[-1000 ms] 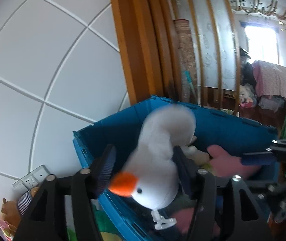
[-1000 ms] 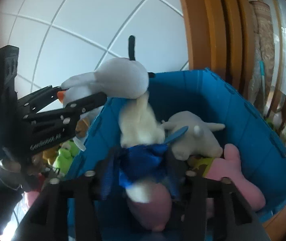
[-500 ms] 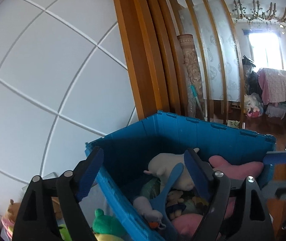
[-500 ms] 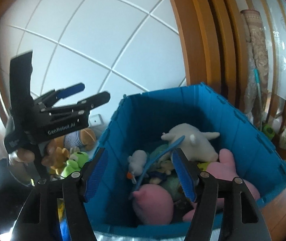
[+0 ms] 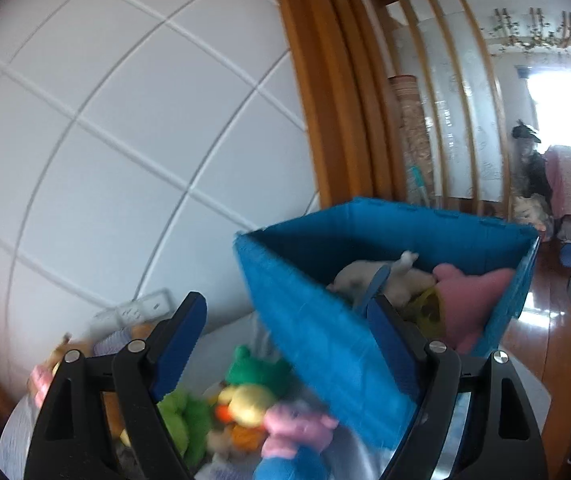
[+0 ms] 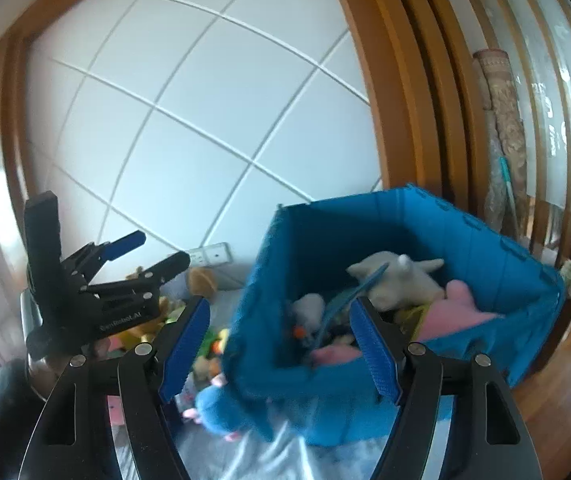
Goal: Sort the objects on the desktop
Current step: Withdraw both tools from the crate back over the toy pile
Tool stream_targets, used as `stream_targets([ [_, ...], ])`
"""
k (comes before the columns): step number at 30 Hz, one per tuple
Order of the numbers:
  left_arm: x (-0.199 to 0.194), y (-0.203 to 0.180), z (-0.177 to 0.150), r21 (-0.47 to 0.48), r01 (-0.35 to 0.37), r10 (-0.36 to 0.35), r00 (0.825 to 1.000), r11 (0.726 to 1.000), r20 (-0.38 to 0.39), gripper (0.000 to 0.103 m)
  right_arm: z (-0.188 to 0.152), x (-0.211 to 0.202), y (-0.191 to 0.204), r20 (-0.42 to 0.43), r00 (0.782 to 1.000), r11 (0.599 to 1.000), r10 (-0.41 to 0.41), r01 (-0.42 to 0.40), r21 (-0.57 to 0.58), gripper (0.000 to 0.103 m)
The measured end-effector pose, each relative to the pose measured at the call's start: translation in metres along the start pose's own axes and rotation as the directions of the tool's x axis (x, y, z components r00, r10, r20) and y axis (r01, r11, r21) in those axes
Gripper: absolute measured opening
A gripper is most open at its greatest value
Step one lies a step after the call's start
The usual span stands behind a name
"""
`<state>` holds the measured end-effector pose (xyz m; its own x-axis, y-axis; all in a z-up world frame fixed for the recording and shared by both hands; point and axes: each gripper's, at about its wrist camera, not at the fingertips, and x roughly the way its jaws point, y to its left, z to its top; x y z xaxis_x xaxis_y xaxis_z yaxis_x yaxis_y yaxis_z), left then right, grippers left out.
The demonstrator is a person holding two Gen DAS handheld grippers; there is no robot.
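Beside blue crate (image 6: 365, 392), plush toys (image 5: 245, 400), orientation blurred

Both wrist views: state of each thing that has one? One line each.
left gripper: open, empty.
right gripper: open, empty.
blue bin: open-topped, partly filled with soft toys.
white plush: lying inside the bin, on top.
pink plush: inside the bin, against its right wall.
loose toy pile: outside the bin, to its left, blurred.
blue plush: outside, touching the bin's near corner.
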<state>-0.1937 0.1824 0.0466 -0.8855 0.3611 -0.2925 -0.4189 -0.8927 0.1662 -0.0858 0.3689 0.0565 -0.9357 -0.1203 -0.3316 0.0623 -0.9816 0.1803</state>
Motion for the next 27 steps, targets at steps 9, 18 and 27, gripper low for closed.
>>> stream_targets([
  [9, -0.074, 0.038, -0.046, -0.008, -0.096, 0.096, 0.995, 0.995, -0.042, 0.083, -0.045, -0.036, 0.082, 0.042, 0.999, 0.999, 0.025, -0.024, -0.026, 0.081],
  [18, -0.116, 0.053, -0.066, -0.025, -0.165, 0.164, 0.985, 0.986, -0.052, 0.083, -0.069, -0.043, 0.129, 0.006, 0.994, 0.991, 0.106, -0.105, -0.088, 0.084],
  [27, -0.123, 0.061, -0.072, -0.06, -0.195, 0.192, 0.98, 0.979, -0.054, 0.083, -0.092, -0.037, 0.149, -0.081, 0.988, 0.974, 0.132, -0.144, -0.175, 0.085],
])
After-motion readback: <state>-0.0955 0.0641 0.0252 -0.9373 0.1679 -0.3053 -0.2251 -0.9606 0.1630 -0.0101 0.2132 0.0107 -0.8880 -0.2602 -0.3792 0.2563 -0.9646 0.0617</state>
